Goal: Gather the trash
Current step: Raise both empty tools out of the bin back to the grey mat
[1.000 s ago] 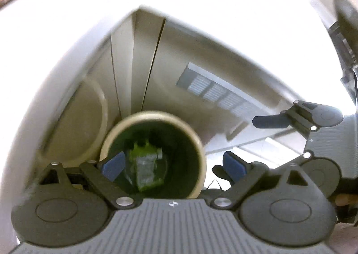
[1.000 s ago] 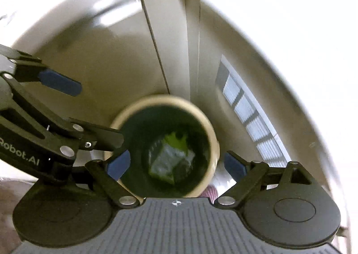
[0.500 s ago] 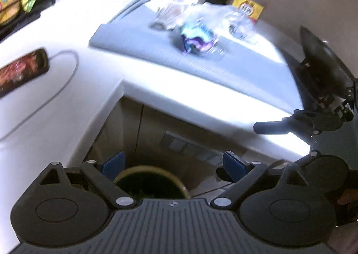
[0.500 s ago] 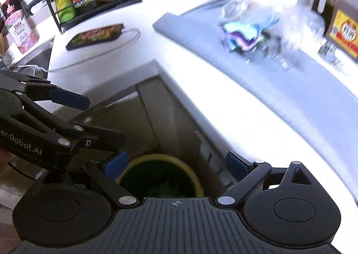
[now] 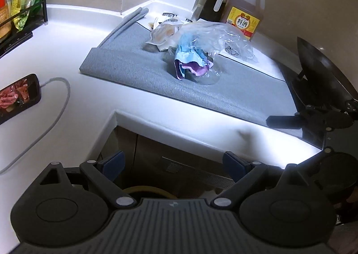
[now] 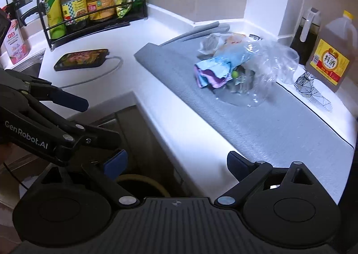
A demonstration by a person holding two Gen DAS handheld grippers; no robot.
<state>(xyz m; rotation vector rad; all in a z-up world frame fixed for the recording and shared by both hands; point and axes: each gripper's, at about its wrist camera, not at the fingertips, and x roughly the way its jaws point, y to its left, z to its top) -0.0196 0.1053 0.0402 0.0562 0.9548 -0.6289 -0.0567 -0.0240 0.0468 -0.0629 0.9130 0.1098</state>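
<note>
Over on the left a phone (image 6: 81,59) lies charging on the white counter (image 5: 67,57), in front of a rack of sauce bottles (image 6: 85,5). The left gripper (image 5: 173,164) and the right gripper (image 6: 176,163) hang side by side over the yellow-rimmed bin (image 6: 143,181) below the counter edge, both with jaws spread wide and empty. Further right, the trash (image 6: 228,65), crumpled blue and purple wrappers under clear plastic, sits on the grey mat (image 6: 257,124), near a cooking wine jug (image 6: 331,54)
</note>
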